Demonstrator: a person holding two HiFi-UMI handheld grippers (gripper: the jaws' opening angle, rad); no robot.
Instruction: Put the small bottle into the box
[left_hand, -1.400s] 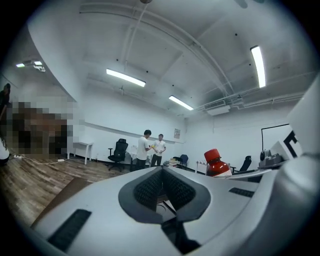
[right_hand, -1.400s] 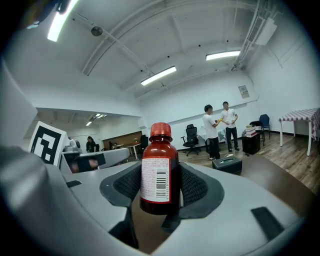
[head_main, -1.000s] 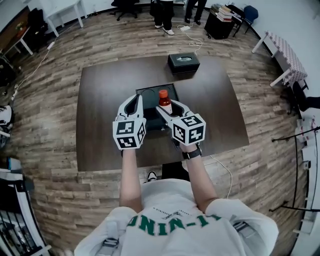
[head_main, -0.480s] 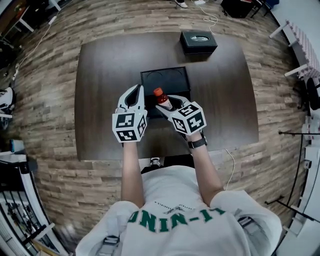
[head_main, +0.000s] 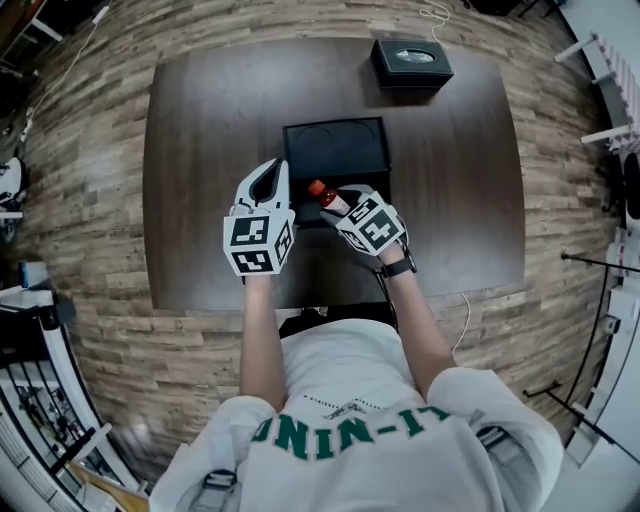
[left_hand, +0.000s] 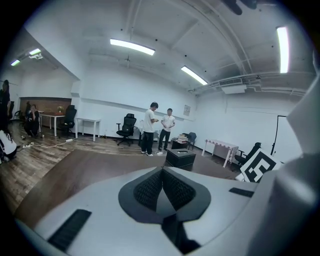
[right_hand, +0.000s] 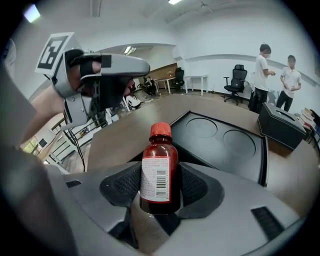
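Observation:
A small dark-red bottle (right_hand: 159, 170) with an orange-red cap and a white barcode label stands between the pads of my right gripper (right_hand: 160, 186), which is shut on its body. In the head view the bottle (head_main: 323, 193) leans up and to the left over the near part of the black open box (head_main: 300, 150), held by the right gripper (head_main: 338, 203). The box (right_hand: 220, 142) has two round recesses in its floor. My left gripper (head_main: 266, 184) hovers just left of the box's near corner, shut (left_hand: 162, 182) with nothing between its pads.
The box lies on a dark brown table (head_main: 200, 150). A black tissue box (head_main: 411, 62) sits at the table's far right. Two people (left_hand: 157, 127) stand beyond the table near office chairs (left_hand: 126, 130). Wood floor surrounds the table.
The right gripper has turned, so the bottle went from upright to leaning left. The head camera has tilted down and pulled back. The left gripper has held its place beside the box.

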